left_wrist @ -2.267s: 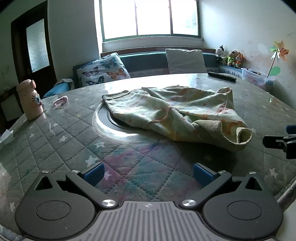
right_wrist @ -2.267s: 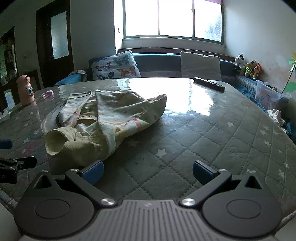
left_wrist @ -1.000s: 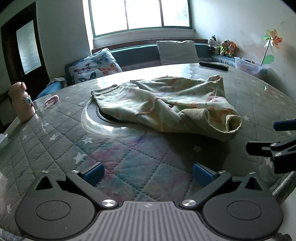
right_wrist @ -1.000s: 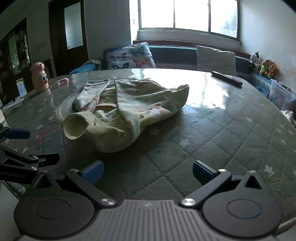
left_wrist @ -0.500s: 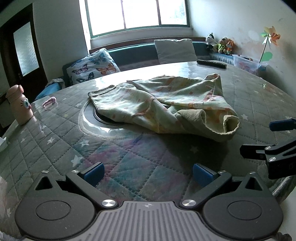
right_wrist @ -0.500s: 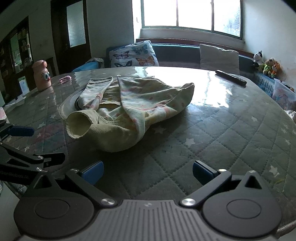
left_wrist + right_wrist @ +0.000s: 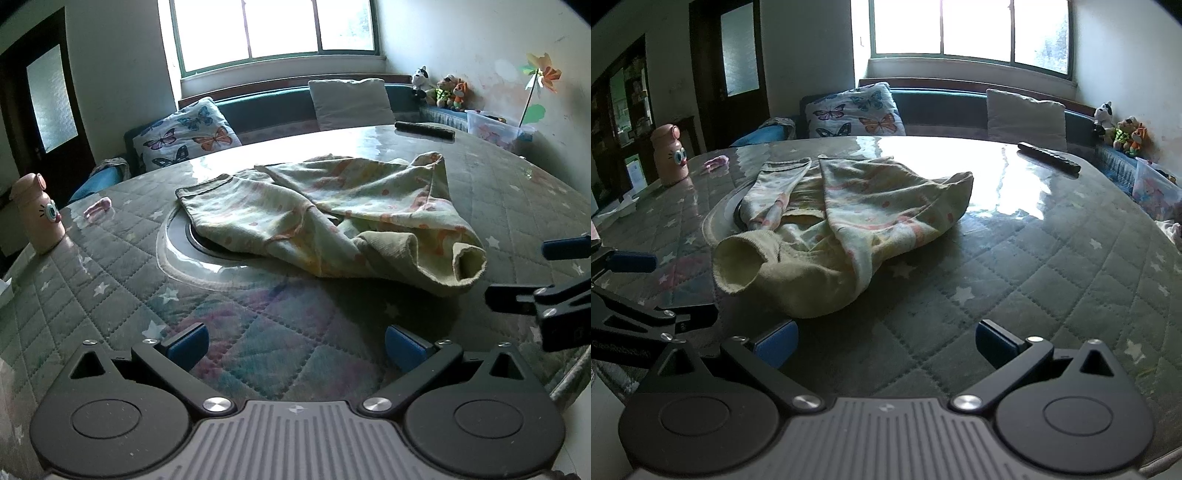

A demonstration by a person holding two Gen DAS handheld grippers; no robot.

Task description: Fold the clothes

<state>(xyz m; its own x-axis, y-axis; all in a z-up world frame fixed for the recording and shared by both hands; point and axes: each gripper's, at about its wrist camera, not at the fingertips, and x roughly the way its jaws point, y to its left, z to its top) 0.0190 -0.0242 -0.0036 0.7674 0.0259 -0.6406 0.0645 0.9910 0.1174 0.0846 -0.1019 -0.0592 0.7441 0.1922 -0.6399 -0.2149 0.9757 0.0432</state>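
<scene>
The crumpled garment point(image 7: 332, 218) is left bunched at mid-bench point(image 7: 110, 266), unfolded. Both the left gripper point(image 7: 293, 343) and right gripper point(image 7: 884, 341) are held released near its cuff, probably readied for grasping.

Daylight is coming in through the window point(image 7: 273, 27), which is blowing out to pure white in both views. Strong glare is washing over the far half of the glossy table point(image 7: 1071, 258), brightest near the remote point(image 7: 1049, 157). The crumpled garment point(image 7: 857, 221) is casting a soft dark shadow toward the cameras. Room corners and the door point(image 7: 738, 55) side are sitting dim. Fisheye is bending walls and table rim hard, and black vignette is cutting the frame corners. Focus is holding reasonably sharp throughout.
</scene>
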